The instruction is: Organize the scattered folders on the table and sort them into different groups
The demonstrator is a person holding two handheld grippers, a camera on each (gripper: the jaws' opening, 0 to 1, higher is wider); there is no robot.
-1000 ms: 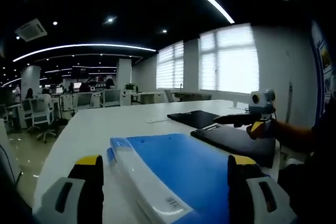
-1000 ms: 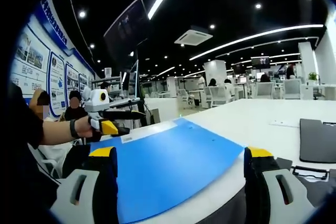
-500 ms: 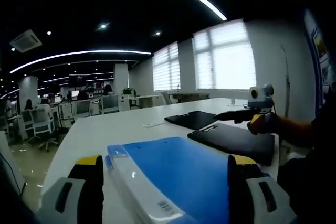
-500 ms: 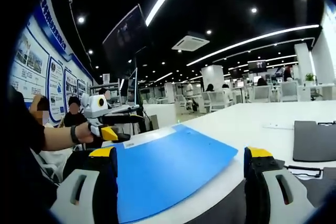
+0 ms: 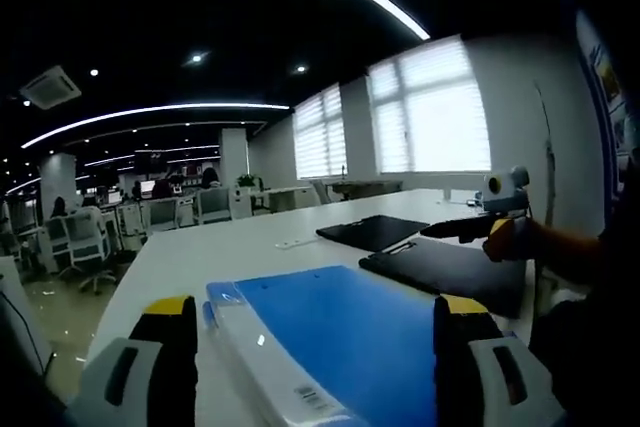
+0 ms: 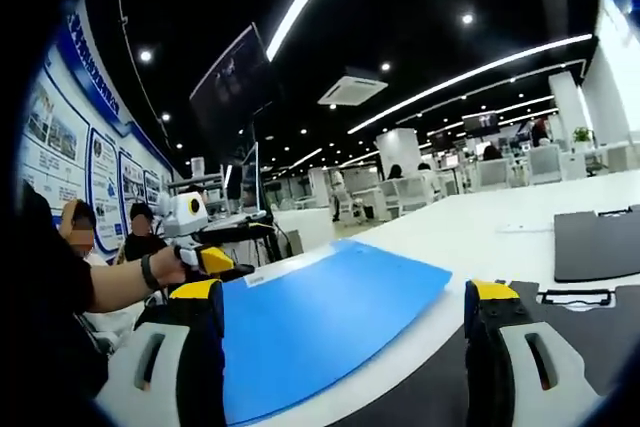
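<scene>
You're holding both grippers, left [image 5: 312, 347] and right [image 6: 340, 347], jaws apart, gripping nothing; blue folder [image 5: 345, 332] lower center, black folders [image 5: 450, 269] center right.

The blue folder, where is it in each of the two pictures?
Left gripper view: the blue folder lies low in the middle, between that view's two jaws, on the white table.
Right gripper view: the blue folder lies low and left of the middle, also between the jaws.
Shared landmark: the black clipboard beside the folder, at the right in both views.
</scene>
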